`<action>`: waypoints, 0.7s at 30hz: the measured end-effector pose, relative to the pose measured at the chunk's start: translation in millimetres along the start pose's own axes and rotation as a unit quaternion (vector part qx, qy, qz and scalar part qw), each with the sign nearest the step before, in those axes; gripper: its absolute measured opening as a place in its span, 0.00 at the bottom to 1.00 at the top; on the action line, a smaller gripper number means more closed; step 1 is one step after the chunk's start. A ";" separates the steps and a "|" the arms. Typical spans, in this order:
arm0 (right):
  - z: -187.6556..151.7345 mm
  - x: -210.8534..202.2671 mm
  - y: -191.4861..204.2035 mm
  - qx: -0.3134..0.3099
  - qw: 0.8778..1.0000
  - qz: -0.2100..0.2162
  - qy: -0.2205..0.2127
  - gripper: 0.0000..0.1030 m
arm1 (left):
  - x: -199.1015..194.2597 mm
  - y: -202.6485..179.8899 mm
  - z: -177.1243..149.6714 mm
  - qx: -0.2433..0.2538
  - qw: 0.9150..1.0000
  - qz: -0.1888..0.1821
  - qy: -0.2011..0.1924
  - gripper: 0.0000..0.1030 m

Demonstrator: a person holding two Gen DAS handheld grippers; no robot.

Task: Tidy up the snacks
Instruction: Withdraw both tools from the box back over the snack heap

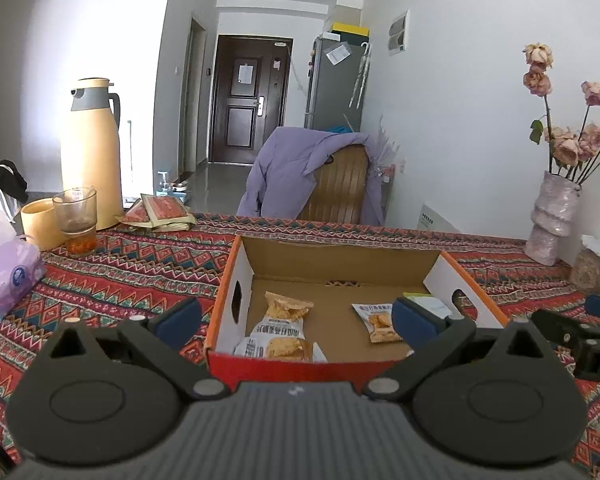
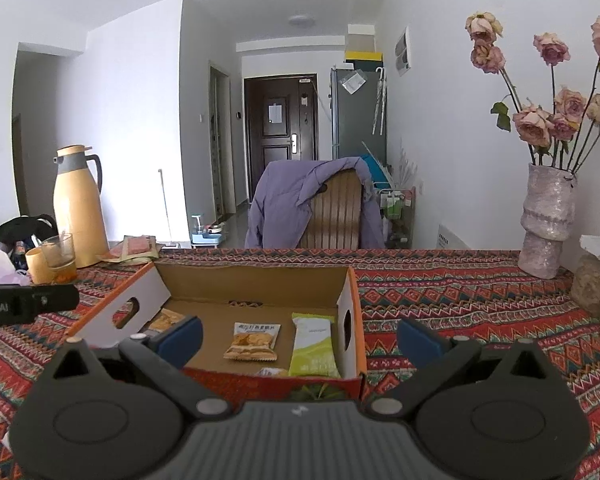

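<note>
An open cardboard box (image 1: 236, 276) (image 2: 352, 292) with orange-red outer walls stands on the patterned tablecloth. Inside lie cracker packets (image 1: 286, 312) (image 1: 378, 320) (image 2: 254, 340) and a green-and-white bar packet (image 2: 313, 344). My left gripper (image 1: 296, 318) hovers in front of the box's near wall, jaws wide apart with nothing between them. My right gripper (image 2: 300, 336) is open too, with nothing between its blue pads; it stands just short of the box's near right corner. The right gripper also shows at the right edge (image 1: 580, 336) of the left wrist view.
A yellow thermos (image 1: 90, 152), a glass (image 1: 76, 220), a yellow cup (image 1: 40, 224), flat red packets (image 1: 160, 210) and a tissue pack (image 1: 4, 264) stand at the left. A vase of dried roses (image 2: 546, 224) and a jar (image 2: 596, 280) sit at right. A chair with a purple jacket (image 1: 300, 172) is behind the table.
</note>
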State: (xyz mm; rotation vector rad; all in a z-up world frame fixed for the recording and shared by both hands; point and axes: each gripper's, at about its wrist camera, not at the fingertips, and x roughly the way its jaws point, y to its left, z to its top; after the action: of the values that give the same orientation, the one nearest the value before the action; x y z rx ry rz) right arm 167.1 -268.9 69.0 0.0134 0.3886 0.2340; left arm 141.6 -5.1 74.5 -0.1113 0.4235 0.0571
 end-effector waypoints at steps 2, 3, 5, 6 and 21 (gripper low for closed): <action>-4.4 -9.6 2.6 -0.001 1.000 0.003 -0.002 1.00 | -8.1 2.0 -3.9 0.002 1.000 0.002 -0.001 1.00; -6.3 -13.6 4.0 -0.001 1.000 0.004 -0.002 1.00 | -12.3 3.1 -6.3 0.003 1.000 0.004 -0.001 1.00; -11.8 -22.9 6.9 -0.002 1.000 0.005 -0.003 1.00 | -19.2 4.8 -10.5 0.004 1.000 0.004 0.001 1.00; -13.9 -26.2 8.1 -0.002 1.000 0.007 -0.003 1.00 | -22.8 6.2 -12.6 0.005 1.000 0.004 0.001 1.00; -52.2 -66.8 34.3 -0.010 1.000 0.025 0.013 1.00 | -62.0 23.4 -55.2 0.003 1.000 -0.001 0.011 1.00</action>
State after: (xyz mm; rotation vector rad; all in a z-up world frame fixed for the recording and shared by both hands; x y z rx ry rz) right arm 79.7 -252.5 47.6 0.0002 0.4121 0.2873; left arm 60.9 9.5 47.9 -0.1072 0.4463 0.0532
